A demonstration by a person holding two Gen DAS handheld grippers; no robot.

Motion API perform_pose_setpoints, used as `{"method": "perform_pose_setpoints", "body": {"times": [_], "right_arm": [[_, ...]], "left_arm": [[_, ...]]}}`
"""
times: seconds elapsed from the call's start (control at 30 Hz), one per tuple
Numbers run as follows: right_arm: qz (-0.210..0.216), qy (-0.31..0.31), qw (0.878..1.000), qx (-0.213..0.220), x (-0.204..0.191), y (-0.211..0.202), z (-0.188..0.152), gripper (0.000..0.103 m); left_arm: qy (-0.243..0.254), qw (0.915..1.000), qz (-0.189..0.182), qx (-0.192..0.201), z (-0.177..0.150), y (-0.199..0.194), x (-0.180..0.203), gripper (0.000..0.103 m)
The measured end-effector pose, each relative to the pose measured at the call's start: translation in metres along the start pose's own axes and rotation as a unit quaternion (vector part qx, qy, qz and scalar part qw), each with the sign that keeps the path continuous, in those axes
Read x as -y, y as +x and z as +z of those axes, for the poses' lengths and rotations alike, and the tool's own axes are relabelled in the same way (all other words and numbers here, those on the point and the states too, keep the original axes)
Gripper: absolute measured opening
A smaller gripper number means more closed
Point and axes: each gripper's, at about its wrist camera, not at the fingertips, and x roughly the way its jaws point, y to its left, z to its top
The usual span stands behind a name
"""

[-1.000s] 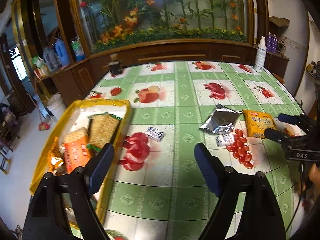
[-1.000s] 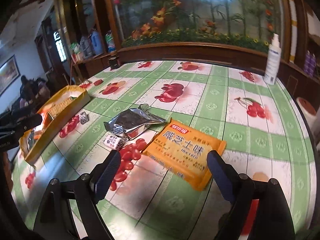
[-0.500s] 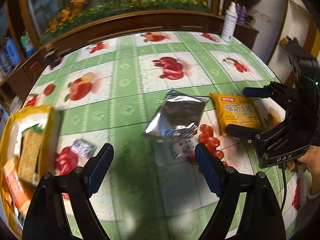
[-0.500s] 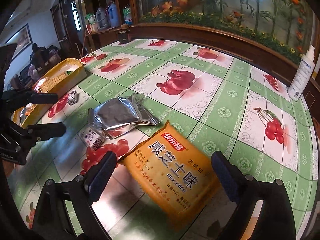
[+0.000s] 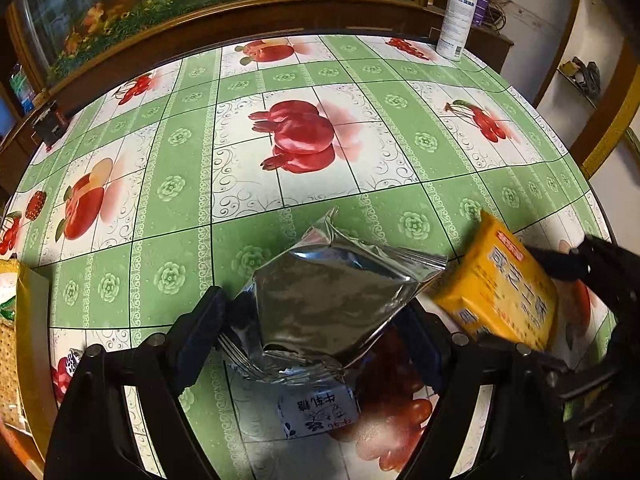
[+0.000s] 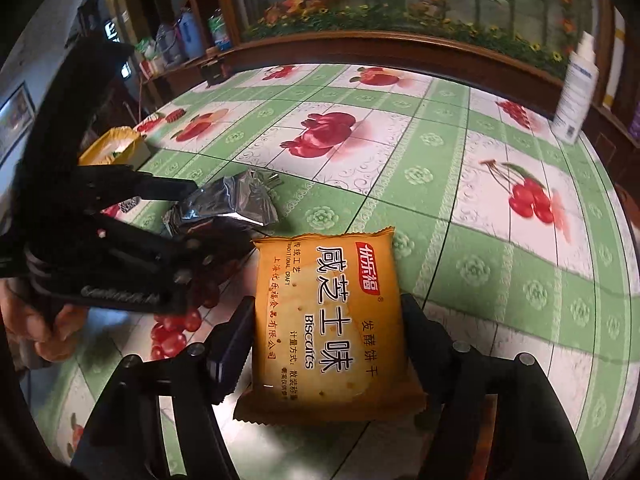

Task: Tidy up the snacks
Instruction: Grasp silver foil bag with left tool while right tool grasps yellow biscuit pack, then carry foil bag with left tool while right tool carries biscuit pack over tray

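Note:
A crinkled silver pouch (image 5: 332, 300) lies on the fruit-print tablecloth and spans the gap of my left gripper (image 5: 312, 312). Its jaws are closing, and both pads touch the pouch's sides. The right wrist view shows the same grip from the side, with the silver pouch (image 6: 228, 200) between the left gripper's fingers. An orange biscuit pack (image 6: 332, 312) sits between the closing jaws of my right gripper (image 6: 327, 310). The pads press its long edges. In the left wrist view that biscuit pack (image 5: 504, 288) is tilted up off the table.
A small white candy packet (image 5: 318, 408) lies just under the pouch's near edge. The yellow tray (image 5: 28, 320) with crackers is at the table's left edge. A white spray bottle (image 5: 456, 20) stands at the far right corner. A hand (image 6: 44, 332) holds the left gripper.
The left gripper swung right from beside the tray and came down around the silver pouch. The right gripper moved forward over the biscuit pack and its jaws narrowed onto it, tilting it up.

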Motion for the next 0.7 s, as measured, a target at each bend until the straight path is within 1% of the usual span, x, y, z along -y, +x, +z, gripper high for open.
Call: {"method": "perform_pose_setpoints", "body": {"times": [0.03,0.07,0.1,0.17,0.2,0.3,0.4,0.47,0.57,0.7], "right_arm": [[0.002,0.008,1.0,0.001,0.0,-0.002,-0.002,0.072],[0.007,0.016,1.0,0.001,-0.001,-0.005,-0.004,0.071],[0.014,0.026,1.0,0.004,-0.002,-0.008,-0.007,0.071],[0.025,0.039,0.999,0.01,-0.006,-0.013,-0.013,0.071],[0.027,0.042,0.999,0.013,-0.009,-0.015,-0.017,0.071],[0.037,0.054,0.998,0.02,-0.019,-0.023,-0.03,0.071],[0.058,0.08,0.995,0.033,-0.025,-0.038,-0.047,0.071],[0.072,0.1,0.991,0.044,-0.028,-0.05,-0.062,0.071],[0.098,0.131,0.984,0.063,-0.032,-0.068,-0.083,0.071],[0.134,0.175,0.971,0.096,-0.037,-0.09,-0.103,0.071]], "left_arm": [[0.004,1.0,-0.001,0.004,-0.002,-0.003,0.001,0.072],[0.007,1.0,-0.002,0.006,-0.004,-0.004,0.003,0.067],[0.011,0.9999,-0.001,0.005,-0.008,-0.007,0.004,0.065],[0.014,0.9999,-0.003,0.006,-0.016,-0.013,0.004,0.059],[0.015,0.9999,-0.004,0.007,-0.019,-0.015,0.004,0.058],[0.009,0.9997,-0.023,0.001,-0.037,-0.026,0.002,0.058],[-0.011,0.9992,-0.04,-0.001,-0.059,-0.042,-0.003,0.057],[-0.023,0.9994,-0.021,0.017,-0.075,-0.059,-0.006,0.057],[-0.034,0.9976,0.023,0.056,-0.098,-0.093,-0.009,0.057],[-0.062,0.9903,0.076,0.098,-0.122,-0.134,-0.02,0.057]]}}
